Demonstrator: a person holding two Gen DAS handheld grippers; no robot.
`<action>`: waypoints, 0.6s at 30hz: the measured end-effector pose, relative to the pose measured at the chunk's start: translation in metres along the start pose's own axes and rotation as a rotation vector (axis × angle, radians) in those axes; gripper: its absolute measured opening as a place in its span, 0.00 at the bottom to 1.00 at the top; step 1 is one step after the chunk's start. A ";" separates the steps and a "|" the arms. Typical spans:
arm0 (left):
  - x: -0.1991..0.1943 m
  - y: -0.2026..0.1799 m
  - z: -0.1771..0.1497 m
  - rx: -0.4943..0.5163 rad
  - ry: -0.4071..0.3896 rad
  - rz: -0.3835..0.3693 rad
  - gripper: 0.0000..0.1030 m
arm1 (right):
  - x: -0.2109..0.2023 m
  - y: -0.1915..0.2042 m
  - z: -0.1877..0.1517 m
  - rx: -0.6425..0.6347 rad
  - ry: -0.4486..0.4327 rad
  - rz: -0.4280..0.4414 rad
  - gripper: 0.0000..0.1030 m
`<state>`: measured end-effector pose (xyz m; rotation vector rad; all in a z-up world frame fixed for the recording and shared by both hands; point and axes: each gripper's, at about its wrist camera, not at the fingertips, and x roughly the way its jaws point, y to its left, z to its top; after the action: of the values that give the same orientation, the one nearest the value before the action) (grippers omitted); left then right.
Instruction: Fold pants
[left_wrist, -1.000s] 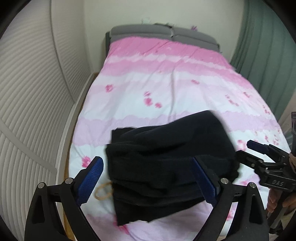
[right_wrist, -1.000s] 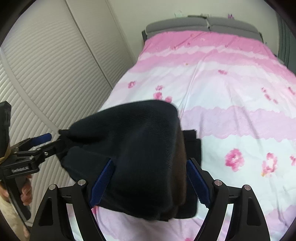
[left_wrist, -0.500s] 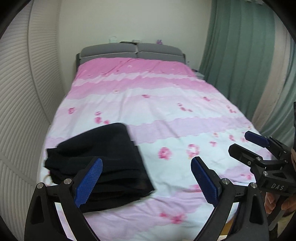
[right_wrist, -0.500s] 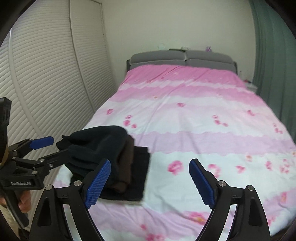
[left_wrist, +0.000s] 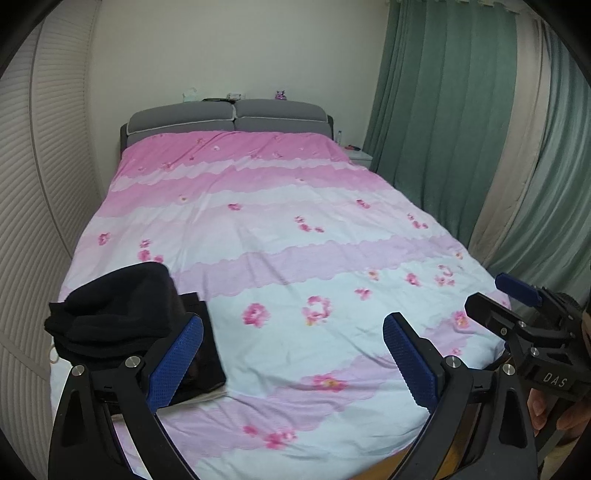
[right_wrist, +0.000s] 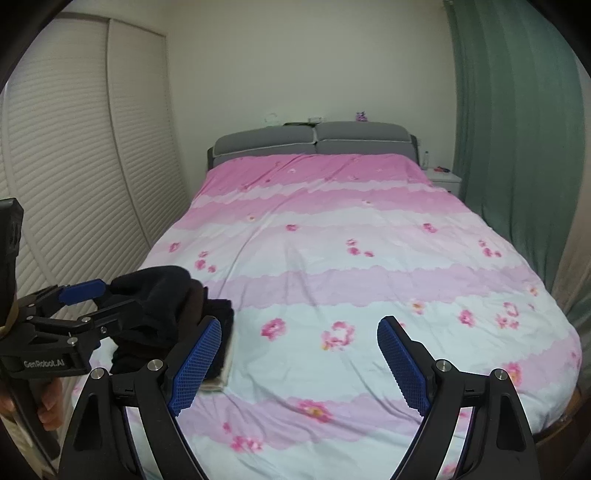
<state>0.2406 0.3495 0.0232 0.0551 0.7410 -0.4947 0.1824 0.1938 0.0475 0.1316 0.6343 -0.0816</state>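
**Pants down, both grippers free**

On the near left corner of the pink flowered bedspread (left_wrist: 332, 229) lies the black folded pants bundle (left_wrist: 122, 314), stacked on other dark folded clothes (right_wrist: 210, 321). A second ago it hung between the tools; now the left gripper (left_wrist: 293, 360) and right gripper (right_wrist: 299, 363) both gape wide and hold nothing — the fold looks finished. Around it: grey padded headboard (left_wrist: 229, 118), green curtains (left_wrist: 443, 129), slatted wardrobe doors (right_wrist: 92, 166). Nothing blocks the bundle — only its bulging top layer might slump.
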 end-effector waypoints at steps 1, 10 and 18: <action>-0.002 -0.009 0.000 0.005 -0.006 0.002 0.97 | -0.004 -0.007 -0.001 0.006 -0.003 -0.003 0.85; -0.016 -0.072 -0.008 0.038 -0.032 0.007 0.97 | -0.041 -0.059 -0.015 0.024 -0.011 -0.055 0.85; -0.029 -0.113 -0.019 0.051 -0.051 0.037 0.98 | -0.065 -0.093 -0.030 0.045 -0.007 -0.041 0.85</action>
<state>0.1595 0.2658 0.0415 0.1036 0.6761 -0.4782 0.1017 0.1089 0.0537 0.1615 0.6283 -0.1357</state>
